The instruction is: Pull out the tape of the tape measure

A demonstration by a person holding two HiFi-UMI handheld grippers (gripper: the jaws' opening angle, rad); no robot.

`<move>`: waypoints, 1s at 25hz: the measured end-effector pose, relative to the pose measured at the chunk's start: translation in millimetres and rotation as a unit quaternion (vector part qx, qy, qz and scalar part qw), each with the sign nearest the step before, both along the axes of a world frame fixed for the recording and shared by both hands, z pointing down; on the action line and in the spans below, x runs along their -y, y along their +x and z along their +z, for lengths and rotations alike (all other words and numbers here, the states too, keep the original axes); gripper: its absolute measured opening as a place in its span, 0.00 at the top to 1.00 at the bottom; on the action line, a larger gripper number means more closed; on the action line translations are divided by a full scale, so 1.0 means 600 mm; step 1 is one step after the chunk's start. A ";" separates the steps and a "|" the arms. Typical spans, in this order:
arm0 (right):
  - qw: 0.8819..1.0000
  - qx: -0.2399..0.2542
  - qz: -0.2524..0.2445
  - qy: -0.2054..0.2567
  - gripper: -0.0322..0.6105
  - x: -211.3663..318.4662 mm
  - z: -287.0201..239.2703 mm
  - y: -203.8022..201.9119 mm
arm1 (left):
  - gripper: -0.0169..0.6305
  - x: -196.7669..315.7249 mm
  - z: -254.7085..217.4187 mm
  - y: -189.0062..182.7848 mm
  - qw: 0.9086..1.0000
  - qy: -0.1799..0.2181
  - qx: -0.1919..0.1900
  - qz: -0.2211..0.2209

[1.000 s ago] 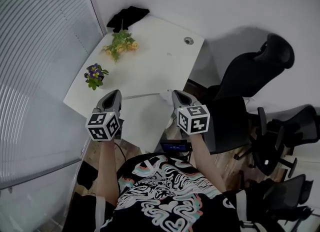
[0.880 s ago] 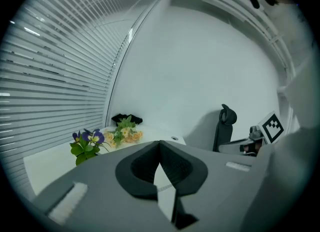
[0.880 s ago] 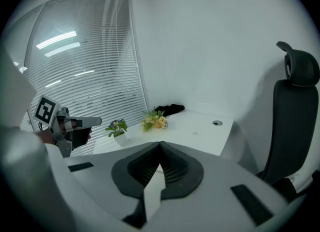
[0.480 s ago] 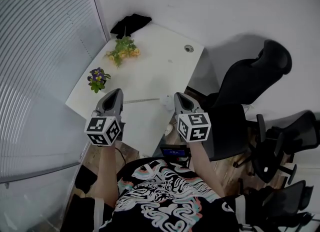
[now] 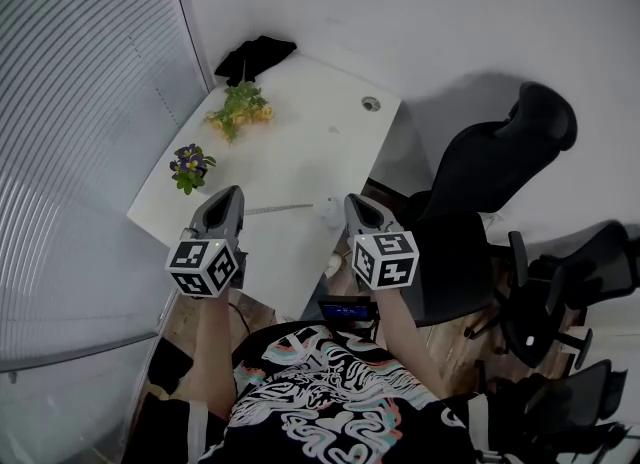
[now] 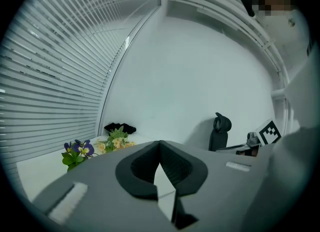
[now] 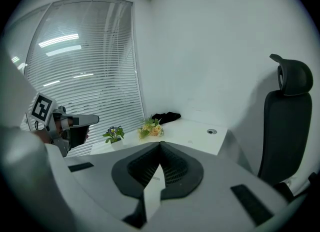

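A small white round thing (image 5: 327,210), likely the tape measure, lies near the right front edge of the white desk (image 5: 300,142); a thin pale strip (image 5: 280,209) runs left from it. My left gripper (image 5: 233,192) hovers over the desk's near edge, left of that strip, jaws shut and empty. My right gripper (image 5: 352,199) hangs just right of the white thing, also shut with nothing in it. In the left gripper view the left gripper's (image 6: 160,142) dark pads meet at a point. The right gripper view shows the right gripper (image 7: 160,143) likewise.
A purple flower pot (image 5: 190,165), yellow flowers (image 5: 238,107) and a black cloth (image 5: 255,55) sit on the desk's far left part. A cable hole (image 5: 371,104) is at the far right. Black office chairs (image 5: 480,182) stand right of the desk; window blinds (image 5: 80,152) run along the left.
Both grippers have sunk a little lower in the head view and stayed shut. The head camera has shifted slightly; nothing on the desk has moved.
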State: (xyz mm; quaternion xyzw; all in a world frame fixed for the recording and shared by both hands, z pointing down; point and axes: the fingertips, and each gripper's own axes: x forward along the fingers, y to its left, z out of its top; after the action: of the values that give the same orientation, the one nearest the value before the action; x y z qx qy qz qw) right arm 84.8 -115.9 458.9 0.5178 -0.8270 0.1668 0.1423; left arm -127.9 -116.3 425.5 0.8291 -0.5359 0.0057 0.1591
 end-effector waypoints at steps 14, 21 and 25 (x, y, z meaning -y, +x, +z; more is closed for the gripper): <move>1.000 -0.005 0.010 -0.015 0.95 0.004 0.015 0.012 | 0.97 0.007 0.017 -0.010 1.000 -0.013 -0.004 -0.002; 1.000 -0.006 0.012 -0.018 0.95 0.003 0.024 0.014 | 0.97 0.007 0.029 -0.012 1.000 -0.021 -0.006 -0.001; 1.000 -0.005 0.013 -0.007 0.95 0.006 0.018 0.015 | 0.97 0.009 0.034 -0.017 1.000 -0.024 -0.006 -0.004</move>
State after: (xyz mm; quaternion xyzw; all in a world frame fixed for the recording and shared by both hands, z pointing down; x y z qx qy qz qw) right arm 93.9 -119.2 469.6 0.5284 -0.8182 0.1715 0.1481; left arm -137.9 -121.5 446.0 0.8232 -0.5375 0.0127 0.1825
